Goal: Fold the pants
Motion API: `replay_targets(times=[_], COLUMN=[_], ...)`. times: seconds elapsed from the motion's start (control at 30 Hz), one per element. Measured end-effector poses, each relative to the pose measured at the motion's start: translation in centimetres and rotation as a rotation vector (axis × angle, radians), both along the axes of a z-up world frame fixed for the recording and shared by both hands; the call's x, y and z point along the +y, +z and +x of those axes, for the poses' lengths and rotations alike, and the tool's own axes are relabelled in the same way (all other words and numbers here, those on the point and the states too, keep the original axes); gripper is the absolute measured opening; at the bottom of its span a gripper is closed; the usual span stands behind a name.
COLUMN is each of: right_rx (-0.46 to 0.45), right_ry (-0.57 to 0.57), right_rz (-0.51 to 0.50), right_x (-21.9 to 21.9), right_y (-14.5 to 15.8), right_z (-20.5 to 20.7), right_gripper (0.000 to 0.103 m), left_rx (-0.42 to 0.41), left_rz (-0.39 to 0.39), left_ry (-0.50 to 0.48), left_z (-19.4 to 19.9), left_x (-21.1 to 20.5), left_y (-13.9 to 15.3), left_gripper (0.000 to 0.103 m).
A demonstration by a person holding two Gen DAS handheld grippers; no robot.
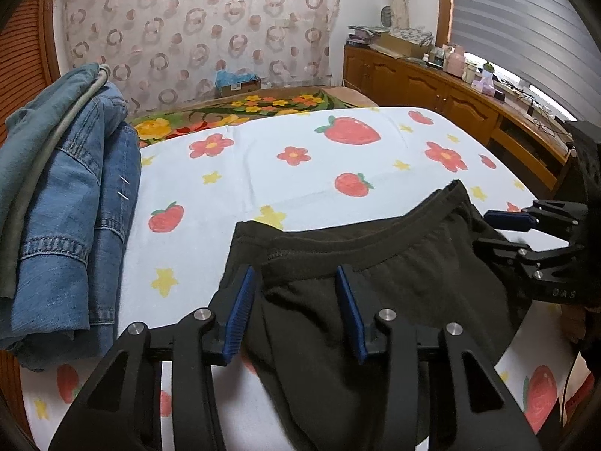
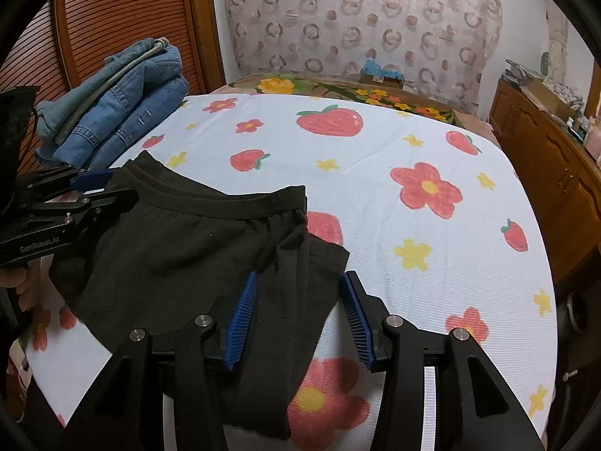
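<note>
Black pants (image 1: 394, 274) lie on the strawberry-print sheet, waistband toward the far side; they also show in the right wrist view (image 2: 195, 240). My left gripper (image 1: 296, 282) is open, its blue pads straddling the pants' left waistband corner without closing on cloth. My right gripper (image 2: 298, 287) is open over the pants' right edge, near a folded layer. Each gripper shows in the other's view: the right one (image 1: 499, 229) at the right side of the pants, the left one (image 2: 101, 188) at the left.
A stack of folded blue denim clothes (image 1: 71, 206) sits at the bed's left side, also in the right wrist view (image 2: 120, 101). A floral blanket (image 1: 240, 107) lies beyond the sheet. A wooden cabinet (image 1: 450, 94) with clutter runs along the right.
</note>
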State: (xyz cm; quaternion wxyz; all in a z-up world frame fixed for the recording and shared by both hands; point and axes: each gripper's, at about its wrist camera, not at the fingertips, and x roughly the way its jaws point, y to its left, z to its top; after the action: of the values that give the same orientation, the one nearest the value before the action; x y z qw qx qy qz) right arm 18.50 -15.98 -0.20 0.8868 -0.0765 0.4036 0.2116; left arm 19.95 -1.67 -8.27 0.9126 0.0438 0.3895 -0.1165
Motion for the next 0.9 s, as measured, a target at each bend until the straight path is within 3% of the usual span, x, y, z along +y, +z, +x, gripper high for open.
replay_targets(times=[0.2,0.27,0.9], right_rx=[-0.002,-0.001,-0.001], right_ry=[-0.004,-0.009,-0.011], right_rz=[-0.003,-0.004,-0.002], right_x=[-0.1,-0.2,-0.4], right_y=[0.0,0.0,0.0], right_z=[0.0,0.0,0.1], right_gripper=[0.051,0.052,0.055], left_rx=[0.003,-0.001,0.078], left_rz=[-0.011,-0.011,-0.055], left_ry=[0.016,0.030,0.067], left_z=[0.0,-0.1,0.8], left_x=[0.5,0.8,2.2], left_y=[0.3,0.5,-1.2], left_gripper=[0.047,0.058,0.074])
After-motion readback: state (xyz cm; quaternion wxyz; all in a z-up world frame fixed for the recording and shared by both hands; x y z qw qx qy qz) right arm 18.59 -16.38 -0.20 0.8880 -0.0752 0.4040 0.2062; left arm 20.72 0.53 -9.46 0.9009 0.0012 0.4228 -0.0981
